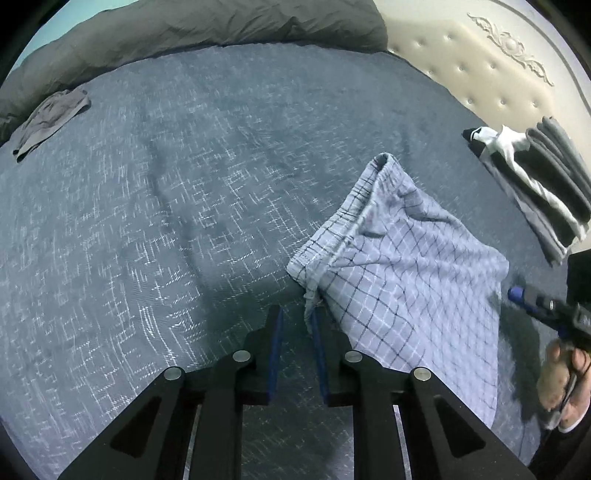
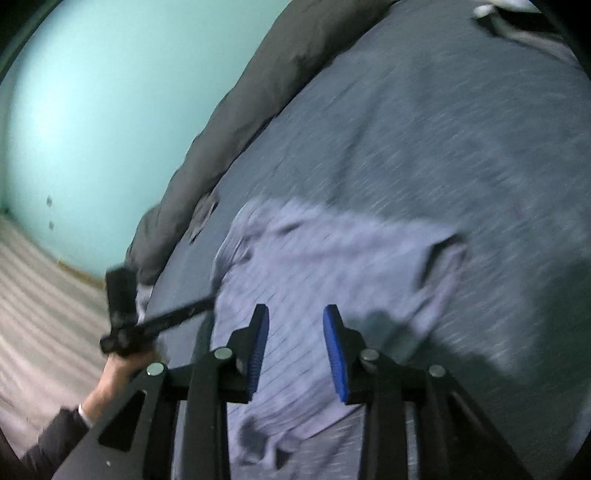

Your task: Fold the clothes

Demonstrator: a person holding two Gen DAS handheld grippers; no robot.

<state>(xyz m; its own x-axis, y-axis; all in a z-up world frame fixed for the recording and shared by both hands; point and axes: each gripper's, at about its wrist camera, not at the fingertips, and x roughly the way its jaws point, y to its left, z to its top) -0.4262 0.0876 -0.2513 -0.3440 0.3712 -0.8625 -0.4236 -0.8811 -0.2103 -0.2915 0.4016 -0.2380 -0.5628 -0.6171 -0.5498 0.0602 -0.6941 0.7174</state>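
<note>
In our left wrist view, far left on the bed [image 1: 184, 192] we see a small grey garment [image 1: 50, 118] lying flat near the rumpled dark duvet [image 1: 221, 26] along the far edge. The blue-grey patterned cover fills the middle, bare. Bottom centre is our left gripper [image 1: 297, 317]: its blue-padded fingers are closed in on the waistband corner of the checked shorts [image 1: 406, 266], so it's clenched on the cloth, with the drawstring bunched right at the tips. The shorts spread from there to the right, waistband lifted off the cover, the rest draped down onto the bed. Upper right, near the cream tufted headboard [image 1: 480, 59], sits a stack of folded clothes [image 1: 535, 184] in black, white and grey, well apart from the shorts. At the far right edge the right gripper [image 1: 517, 295] pokes in just beside the shorts' edge, with a hand [image 1: 561, 376] behind it.

In the right wrist view, blurred by motion, left is a teal wall [image 2: 92, 110] and pale floor; the left gripper [image 2: 207, 301] and the hand [image 2: 122, 369] holding it show lower left, tip at the shorts' [image 2: 314, 266] edge. Centre bottom, our right gripper [image 2: 295, 317] is released: fingers spread with a clear gap, nothing between them, hanging over the shorts. The bed [image 2: 443, 129] runs off to the right.
</note>
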